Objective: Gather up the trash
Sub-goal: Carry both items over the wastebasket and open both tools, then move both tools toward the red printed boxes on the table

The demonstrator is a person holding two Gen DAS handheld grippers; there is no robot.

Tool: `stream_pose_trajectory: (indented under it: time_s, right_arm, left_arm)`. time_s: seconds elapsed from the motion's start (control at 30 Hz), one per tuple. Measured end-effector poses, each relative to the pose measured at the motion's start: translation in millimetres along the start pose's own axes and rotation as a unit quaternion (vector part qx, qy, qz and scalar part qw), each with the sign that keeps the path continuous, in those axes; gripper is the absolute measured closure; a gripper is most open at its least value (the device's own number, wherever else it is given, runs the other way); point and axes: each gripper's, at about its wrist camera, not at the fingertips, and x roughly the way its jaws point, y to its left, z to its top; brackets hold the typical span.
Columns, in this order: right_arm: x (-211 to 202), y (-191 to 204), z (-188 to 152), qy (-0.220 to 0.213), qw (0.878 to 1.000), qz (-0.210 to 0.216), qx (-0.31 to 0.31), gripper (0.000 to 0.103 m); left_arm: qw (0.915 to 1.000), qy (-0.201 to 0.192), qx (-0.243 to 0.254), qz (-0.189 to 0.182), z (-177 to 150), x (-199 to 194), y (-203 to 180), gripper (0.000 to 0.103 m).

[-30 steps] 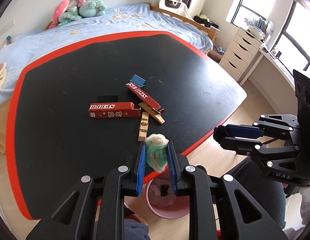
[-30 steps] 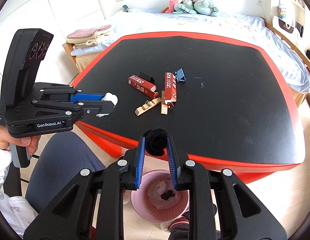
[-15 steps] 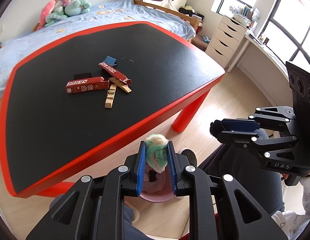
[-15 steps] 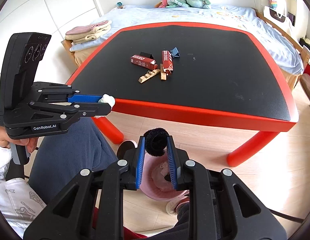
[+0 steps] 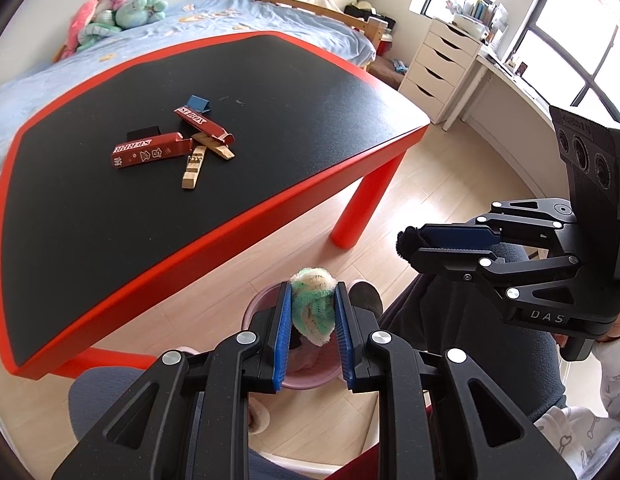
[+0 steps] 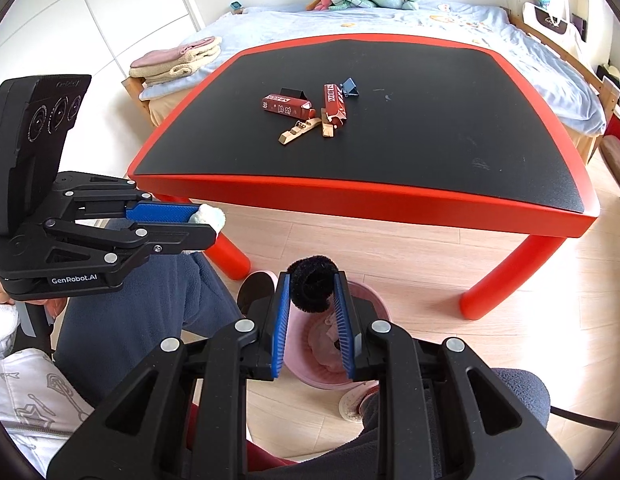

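My left gripper (image 5: 312, 300) is shut on a green and white fuzzy ball (image 5: 313, 307) and holds it over the pink bin (image 5: 306, 378) on the floor. It also shows in the right wrist view (image 6: 206, 220). My right gripper (image 6: 312, 292) is shut on a black fuzzy ball (image 6: 312, 288) above the same pink bin (image 6: 370, 308). It also shows in the left wrist view (image 5: 408, 242). Two red boxes (image 5: 150, 154), wooden clothespins (image 5: 192, 166) and a blue clip (image 5: 199, 103) lie on the black table (image 5: 270, 100).
The table has a red rim and red legs (image 6: 506, 276). A bed (image 6: 390, 20) with plush toys stands behind it, white drawers (image 5: 438, 68) to the right. The person's knees (image 6: 150, 300) and a slipper (image 6: 352, 406) are next to the bin.
Both grippers have drawn back from the table edge and down towards the floor, each keeping its ball. The bin now lies right under them.
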Motion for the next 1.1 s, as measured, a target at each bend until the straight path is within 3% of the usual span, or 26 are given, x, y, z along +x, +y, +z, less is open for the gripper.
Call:
stream_pose_trajectory:
  time_s: [0.07, 0.1, 0.13, 0.2, 0.23, 0.27, 0.5, 1.1]
  right_arm:
    - [-0.1, -1.5, 0.1, 0.001, 1.0, -0.004, 0.002, 0.065]
    - [-0.8, -2.6, 0.0, -0.002, 1.0, -0.006, 0.003, 0.042]
    - [-1.9, -3.4, -0.2, -0.006, 1.0, -0.006, 0.004, 0.029]
    - [-1.8, -4.6, 0.2, -0.005, 1.0, -0.013, 0.005, 0.021]
    - [-1.6, -5.1, 0.1, -0.006, 1.0, -0.017, 0.005, 0.014]
    - [-1.9, -5.5, -0.1, -0.007, 1.0, -0.015, 0.005, 0.013]
    - [-0.7, -4.2, -0.8, -0.005, 1.0, -0.014, 0.008, 0.008]
    - [5.5, -0.4, 13.9, -0.002, 1.0, -0.007, 0.005, 0.004]
  left_arm:
    - [1.0, 0.0, 0.001, -0.001, 1.4, 1.1, 0.6, 0.078]
    - [1.0, 0.001, 0.002, 0.001, 1.6, 1.7, 1.1, 0.072]
    - [1.0, 0.0, 0.0, 0.007, 2.0, 2.1, 2.3, 0.066]
    - [0.9998, -0.007, -0.006, 0.017, 1.9, 1.4, 6.0, 0.035]
    - [0.9997, -0.01, -0.01, 0.02, 1.9, 0.4, 7.6, 0.028]
    - [0.9996, -0.015, -0.013, 0.022, 1.9, -1.3, 9.1, 0.017]
    - [0.999, -0.022, -0.024, 0.031, -0.3, -5.4, 16.9, 0.008]
    - [0.9975, -0.027, -0.05, 0.042, 0.5, -12.6, 35.5, 0.008]
